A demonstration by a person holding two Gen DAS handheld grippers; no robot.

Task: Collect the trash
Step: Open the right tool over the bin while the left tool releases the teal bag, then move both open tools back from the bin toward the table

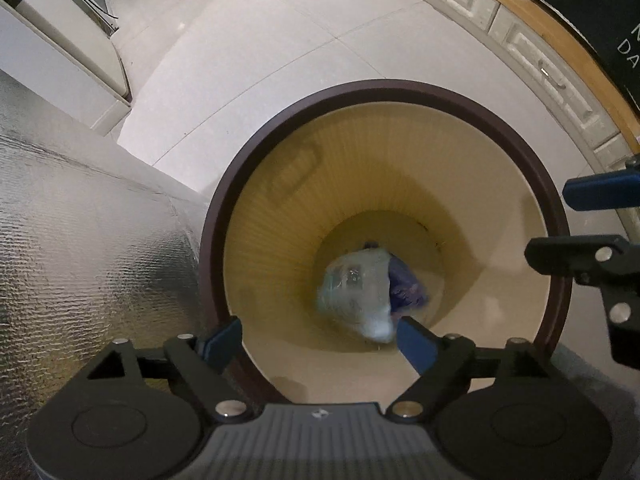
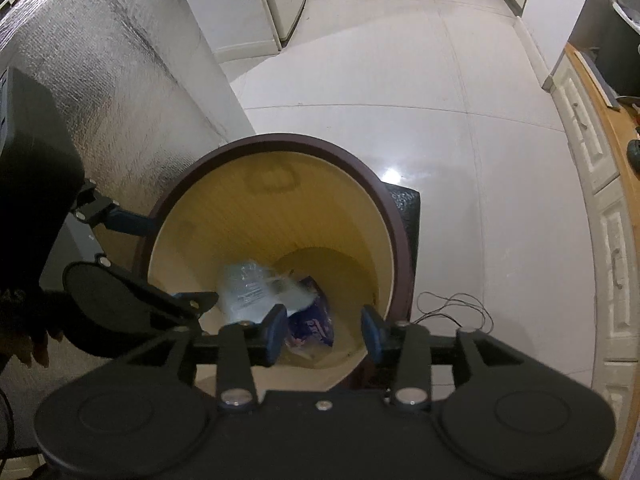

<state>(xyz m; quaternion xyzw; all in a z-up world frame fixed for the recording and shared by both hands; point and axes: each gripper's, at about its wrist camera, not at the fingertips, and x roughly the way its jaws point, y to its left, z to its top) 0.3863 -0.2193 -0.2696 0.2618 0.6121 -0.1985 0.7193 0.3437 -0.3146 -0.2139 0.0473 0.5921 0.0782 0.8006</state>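
A round trash bin with a dark brown rim (image 1: 384,90) and a cream inside stands on the floor; it also shows in the right wrist view (image 2: 280,139). A blurred clear plastic bottle (image 1: 356,288) lies deep inside it beside a blue wrapper (image 1: 408,284); both show in the right wrist view, the bottle (image 2: 246,288) and the wrapper (image 2: 312,322). My left gripper (image 1: 320,342) is open and empty above the bin's near rim. My right gripper (image 2: 326,334) is open and empty over the bin mouth, and shows at the right edge of the left wrist view (image 1: 592,224).
A silver foil-covered surface (image 1: 80,216) stands left of the bin. White tiled floor (image 2: 400,120) lies beyond. Cream cabinets with a wooden top (image 2: 600,184) run along the right. A white appliance (image 2: 272,8) stands at the back. A thin cable (image 2: 452,308) lies on the floor by the bin.
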